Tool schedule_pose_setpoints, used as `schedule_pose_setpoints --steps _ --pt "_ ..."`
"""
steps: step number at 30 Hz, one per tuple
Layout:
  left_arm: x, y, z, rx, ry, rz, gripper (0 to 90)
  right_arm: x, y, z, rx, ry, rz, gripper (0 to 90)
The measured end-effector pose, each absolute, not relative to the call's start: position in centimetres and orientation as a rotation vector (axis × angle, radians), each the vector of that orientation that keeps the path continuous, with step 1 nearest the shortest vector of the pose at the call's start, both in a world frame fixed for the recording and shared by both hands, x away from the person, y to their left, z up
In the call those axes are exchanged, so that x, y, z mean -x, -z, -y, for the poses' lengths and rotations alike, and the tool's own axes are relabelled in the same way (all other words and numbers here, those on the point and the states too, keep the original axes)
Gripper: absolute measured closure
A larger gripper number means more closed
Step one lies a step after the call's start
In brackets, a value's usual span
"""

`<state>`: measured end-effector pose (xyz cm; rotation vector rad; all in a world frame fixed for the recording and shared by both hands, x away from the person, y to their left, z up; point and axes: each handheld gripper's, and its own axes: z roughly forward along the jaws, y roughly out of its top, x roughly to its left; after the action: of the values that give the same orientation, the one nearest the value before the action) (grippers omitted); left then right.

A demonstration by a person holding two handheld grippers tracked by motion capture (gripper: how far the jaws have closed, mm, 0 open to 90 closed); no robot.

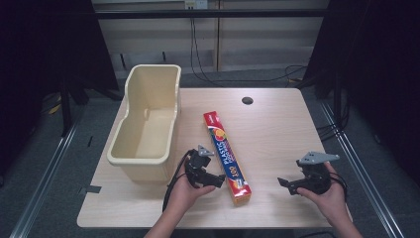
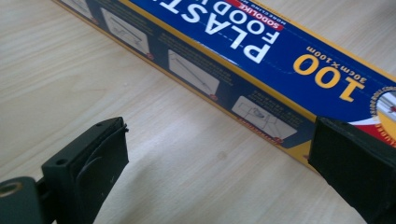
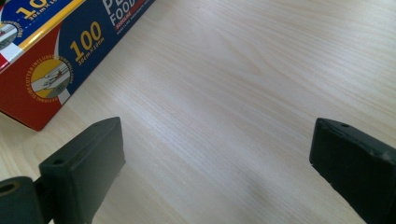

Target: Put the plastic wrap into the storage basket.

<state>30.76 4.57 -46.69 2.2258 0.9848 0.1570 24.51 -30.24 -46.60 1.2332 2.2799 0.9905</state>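
A long box of plastic food wrap point(image 1: 226, 156), blue with a red near end, lies lengthwise on the wooden table point(image 1: 277, 129). To its left stands a cream plastic bin point(image 1: 148, 124), with nothing inside that I can see. My left gripper point(image 1: 217, 179) sits just left of the box's near end, pointing at it. In the left gripper view the left gripper point(image 2: 219, 140) is open, and the box point(image 2: 261, 56) lies just beyond the jaws, apart from the pads. My right gripper point(image 1: 286, 186) hovers open to the right of the box, over bare wood. In the right gripper view the right gripper point(image 3: 217, 135) has the box's end point(image 3: 56, 46) at upper left.
A round cable hole point(image 1: 247, 100) sits near the table's far edge. Bare wood stretches between the box and the right edge. Cables point(image 1: 208, 74) hang behind the table, and metal floor rails point(image 1: 44, 168) run along both sides.
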Motion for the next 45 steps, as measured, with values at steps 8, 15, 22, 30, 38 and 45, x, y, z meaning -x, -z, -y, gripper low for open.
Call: schedule_pose_setpoints --steps 8,15,22,30,38,45 --pt "-31.8 45.0 -3.5 -2.253 -0.140 -1.011 3.9 -24.4 46.3 30.4 -1.255 -0.983 -2.257 3.2" --pt "-33.1 44.1 -2.9 -2.239 -0.109 -1.104 4.0 -24.4 46.4 30.5 -1.261 -0.972 -2.248 3.2" --pt "-34.7 43.4 -1.3 -2.243 -0.096 -1.180 4.0 -24.7 46.2 30.5 -1.269 -0.991 -2.243 3.2" --pt "-36.3 42.9 0.0 -2.255 -0.087 -1.270 3.9 -24.5 46.1 30.5 -1.270 -1.002 -2.231 3.3" --pt "-37.6 43.6 1.0 -2.236 -0.063 -1.378 2.2 -24.4 45.9 30.9 -1.290 -1.013 -2.202 3.2" --pt "-38.1 44.6 1.7 -2.227 -0.037 -1.433 1.4 -24.5 45.8 31.0 -1.290 -1.025 -2.196 3.6"
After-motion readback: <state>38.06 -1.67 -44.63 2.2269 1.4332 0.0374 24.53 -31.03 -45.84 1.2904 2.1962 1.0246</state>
